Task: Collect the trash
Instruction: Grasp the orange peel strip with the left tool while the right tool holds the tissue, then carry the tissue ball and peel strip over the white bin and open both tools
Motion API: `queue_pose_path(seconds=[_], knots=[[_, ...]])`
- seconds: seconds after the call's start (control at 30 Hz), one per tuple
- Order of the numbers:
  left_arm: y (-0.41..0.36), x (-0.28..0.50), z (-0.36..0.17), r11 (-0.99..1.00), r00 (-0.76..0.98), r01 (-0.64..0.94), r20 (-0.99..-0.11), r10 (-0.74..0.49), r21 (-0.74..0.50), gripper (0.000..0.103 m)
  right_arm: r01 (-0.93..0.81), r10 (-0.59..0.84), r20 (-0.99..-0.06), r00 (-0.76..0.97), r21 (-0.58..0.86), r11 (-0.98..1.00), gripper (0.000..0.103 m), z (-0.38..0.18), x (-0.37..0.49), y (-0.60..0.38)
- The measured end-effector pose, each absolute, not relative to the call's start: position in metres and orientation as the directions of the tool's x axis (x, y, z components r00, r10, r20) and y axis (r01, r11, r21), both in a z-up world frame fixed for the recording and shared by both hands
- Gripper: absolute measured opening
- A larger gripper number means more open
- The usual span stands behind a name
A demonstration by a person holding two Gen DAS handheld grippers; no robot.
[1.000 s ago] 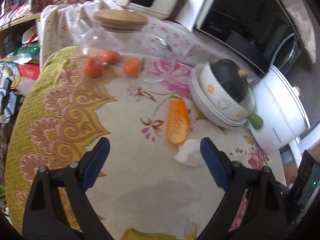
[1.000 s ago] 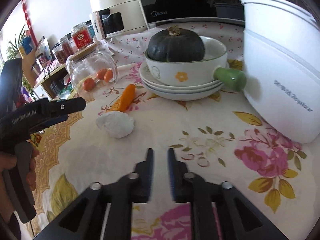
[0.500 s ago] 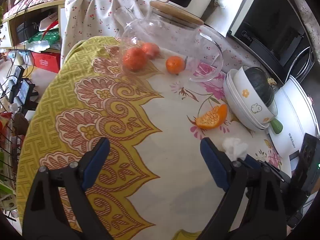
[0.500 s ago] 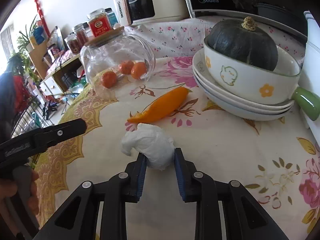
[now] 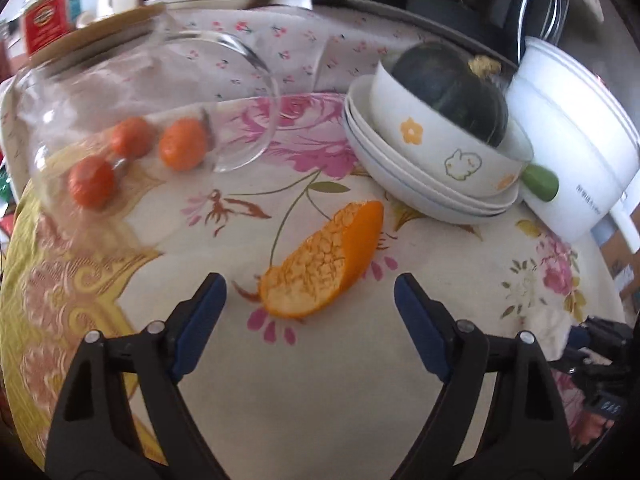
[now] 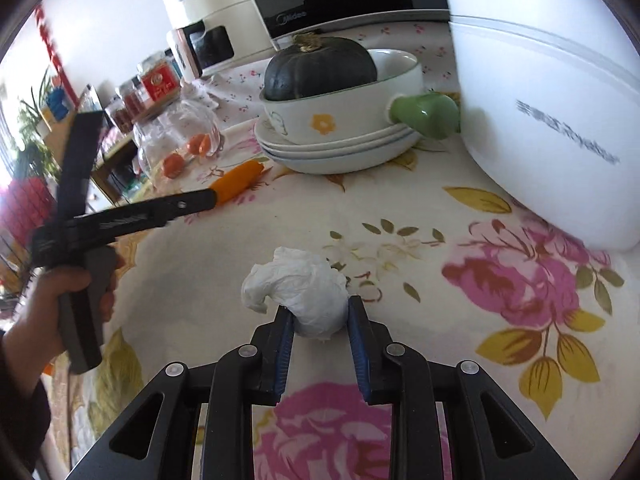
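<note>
While clamped by the right gripper [image 6: 318, 322] between both fingers [image 6: 285, 344], tissue [image 6: 298, 294] sits on the table [image 6: 400, 216]. Left gripper [image 5: 310, 292] closing but apart, touching nothing; peel [image 5: 326, 268] lying between and just ahead of its fingers [image 5: 202, 316].

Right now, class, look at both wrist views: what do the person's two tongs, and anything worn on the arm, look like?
Both tongs are alike: the left tongs and right tongs have black plastic arms with triangular cut-outs, silver rivets and blue pads on the fingertips. In the right wrist view the left tool shows a grey pistol handle and pale lettering along its black bar, too blurred to read. A dark sleeve covers the forearm.
</note>
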State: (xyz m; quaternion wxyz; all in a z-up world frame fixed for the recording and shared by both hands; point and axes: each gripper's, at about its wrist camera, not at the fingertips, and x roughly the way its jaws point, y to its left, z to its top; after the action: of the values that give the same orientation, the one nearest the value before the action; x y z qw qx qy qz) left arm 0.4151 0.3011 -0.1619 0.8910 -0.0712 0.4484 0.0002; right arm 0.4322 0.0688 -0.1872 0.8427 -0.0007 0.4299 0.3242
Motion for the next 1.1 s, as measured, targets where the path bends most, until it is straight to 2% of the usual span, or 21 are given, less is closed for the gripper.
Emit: queue_pose_path(seconds=[0.07,0.1,0.13,0.27,0.3,0.63,1.1], knots=[[0.297,0.421,-0.163,0.993,0.598,-0.046,-0.800,-0.057,-0.105,0.078,-0.550,0.559,-0.717,0.416,0.291,0.783,0.027,-0.187,0.432,0.065],[0.294,0.422,-0.164,0.995,0.598,-0.031,-0.799,-0.059,-0.097,0.069,-0.552,0.564,-0.715,0.413,0.296,0.780,0.027,-0.188,0.431,0.063],[0.291,0.423,-0.165,0.997,0.601,-0.026,-0.798,-0.046,-0.077,0.063,-0.552,0.568,-0.713,0.411,0.300,0.778,0.027,-0.188,0.430,0.062],[0.280,0.422,-0.165,0.997,0.602,0.002,-0.796,-0.059,-0.073,0.024,-0.545,0.563,-0.717,0.412,0.301,0.783,0.027,-0.189,0.430,0.061],[0.278,0.420,-0.164,0.997,0.600,0.000,-0.797,-0.066,-0.083,0.022,-0.541,0.555,-0.722,0.413,0.296,0.787,0.027,-0.189,0.429,0.059],[0.252,0.350,-0.157,0.982,0.550,-0.068,-0.828,-0.112,-0.178,0.015,-0.499,0.451,-0.783,0.429,0.211,0.841,0.027,-0.166,0.382,0.032],[0.181,0.209,-0.123,0.973,0.510,-0.008,-0.838,-0.194,-0.231,0.015,-0.413,0.343,-0.830,0.440,0.152,0.898,0.027,-0.125,0.260,-0.036]])
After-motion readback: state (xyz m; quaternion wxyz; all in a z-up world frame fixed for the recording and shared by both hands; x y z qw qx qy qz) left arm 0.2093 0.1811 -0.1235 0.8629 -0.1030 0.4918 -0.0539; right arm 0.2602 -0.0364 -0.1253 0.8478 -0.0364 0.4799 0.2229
